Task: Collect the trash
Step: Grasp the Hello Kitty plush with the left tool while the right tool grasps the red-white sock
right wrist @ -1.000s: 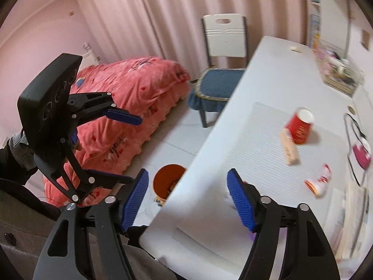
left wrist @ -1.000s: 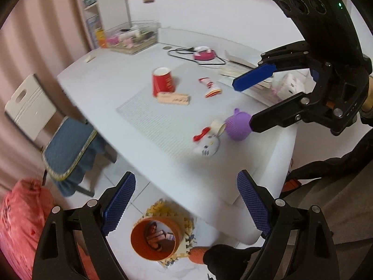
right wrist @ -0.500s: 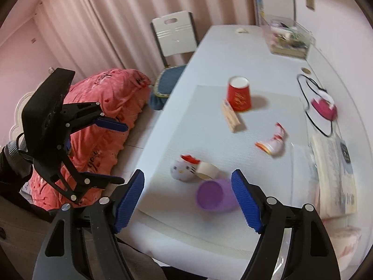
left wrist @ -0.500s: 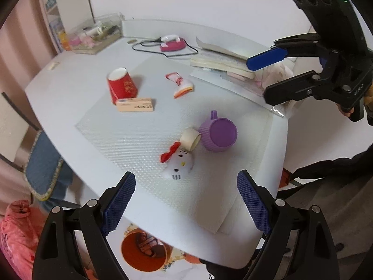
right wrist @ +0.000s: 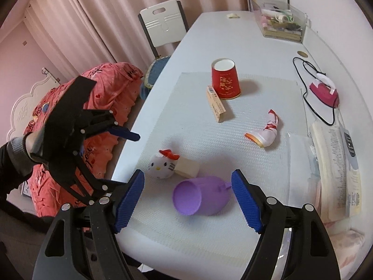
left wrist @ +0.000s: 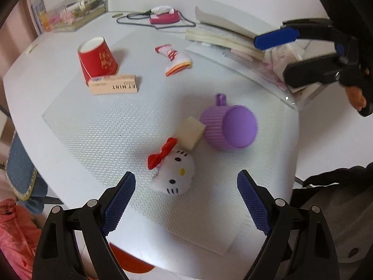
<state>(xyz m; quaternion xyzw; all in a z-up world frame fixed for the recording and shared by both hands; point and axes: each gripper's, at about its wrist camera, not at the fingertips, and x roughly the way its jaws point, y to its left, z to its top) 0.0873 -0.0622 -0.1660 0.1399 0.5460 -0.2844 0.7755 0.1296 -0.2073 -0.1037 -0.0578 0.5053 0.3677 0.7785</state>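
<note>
On the white mat (left wrist: 98, 126) stand an upturned red paper cup (left wrist: 98, 58) (right wrist: 225, 79), a mint box (left wrist: 113, 86) (right wrist: 216, 105) and a crumpled white-and-red wrapper (left wrist: 174, 60) (right wrist: 265, 130). Nearer lie a purple cup (left wrist: 228, 126) (right wrist: 198, 198) on its side, a beige tape roll (left wrist: 191, 133) (right wrist: 187, 168) and a cat plush (left wrist: 173, 172) (right wrist: 160, 163). My left gripper (left wrist: 185, 176) (right wrist: 128, 159) hangs open above the plush. My right gripper (right wrist: 186, 175) (left wrist: 270, 57) is open over the purple cup, touching nothing.
An orange bin (left wrist: 130, 261) peeks out under the table's near edge. Books (right wrist: 335, 154), a pink device with a black cable (right wrist: 324, 93) and a clear organiser box (right wrist: 279, 23) line the far side. A chair (right wrist: 163, 28) and a pink bed (right wrist: 102, 88) stand beside the table.
Both grippers have come down and in over the table; the plush, tape roll and purple cup now look much closer. The bin has slid almost out of the left wrist view.
</note>
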